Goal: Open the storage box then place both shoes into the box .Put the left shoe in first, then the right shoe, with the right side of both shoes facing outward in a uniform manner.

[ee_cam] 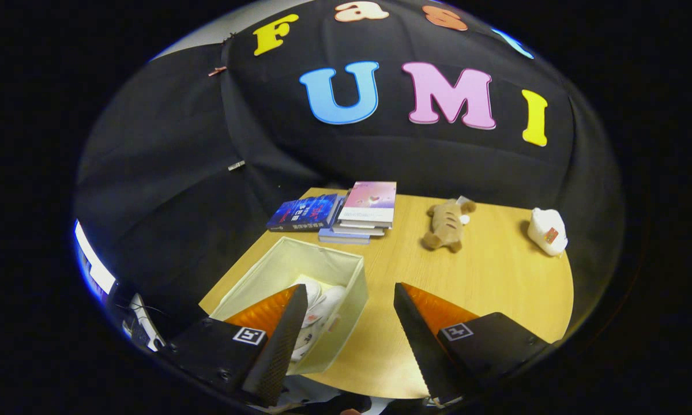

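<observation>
While the gripper (350, 300) hangs wide open and empty above the wooden table (496, 276), white shoes (317, 314) lie inside the open fabric storage box (300, 271) behind its left finger.

Matt fabric storage box (300, 271); smooth wood-look table (496, 288); plush toy (445, 225).

The gripper (350, 314) has two wedge-shaped jaws with ridged, saw-toothed inner faces. Each sits on a dark block bearing a small square black-and-white marker; screws dot the left block.
</observation>
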{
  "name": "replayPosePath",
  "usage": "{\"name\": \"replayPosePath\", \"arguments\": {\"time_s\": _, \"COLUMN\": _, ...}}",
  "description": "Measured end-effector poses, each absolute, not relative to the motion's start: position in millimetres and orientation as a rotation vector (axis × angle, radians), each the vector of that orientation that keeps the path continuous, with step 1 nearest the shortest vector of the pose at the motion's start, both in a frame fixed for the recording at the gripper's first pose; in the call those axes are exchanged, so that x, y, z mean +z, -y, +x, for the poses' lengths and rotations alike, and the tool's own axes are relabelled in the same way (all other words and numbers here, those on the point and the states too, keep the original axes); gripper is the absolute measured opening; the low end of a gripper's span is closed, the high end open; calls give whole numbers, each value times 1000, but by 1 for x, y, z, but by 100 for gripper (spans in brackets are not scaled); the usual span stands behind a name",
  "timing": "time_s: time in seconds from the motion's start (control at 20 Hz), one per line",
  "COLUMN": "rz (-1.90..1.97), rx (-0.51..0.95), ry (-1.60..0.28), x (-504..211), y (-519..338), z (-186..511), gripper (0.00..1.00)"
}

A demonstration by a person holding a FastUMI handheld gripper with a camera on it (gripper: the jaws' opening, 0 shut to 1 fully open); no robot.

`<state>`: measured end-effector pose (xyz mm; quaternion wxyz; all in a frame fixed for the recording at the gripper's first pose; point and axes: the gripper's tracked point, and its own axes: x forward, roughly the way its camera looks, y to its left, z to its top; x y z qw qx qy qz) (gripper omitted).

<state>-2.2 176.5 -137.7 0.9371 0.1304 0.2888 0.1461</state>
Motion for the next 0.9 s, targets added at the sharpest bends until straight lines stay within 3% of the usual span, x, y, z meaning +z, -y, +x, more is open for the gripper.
{"name": "replayPosePath", "arguments": {"time_s": 0.35, "rz": 233, "rx": 207, "ry": -419, "x": -123, "y": -84, "z": -5, "gripper": 94}}
{"name": "replayPosePath", "arguments": {"time_s": 0.9, "rz": 199, "rx": 82, "ry": -336, "x": -126, "y": 8, "z": -10, "gripper": 94}}
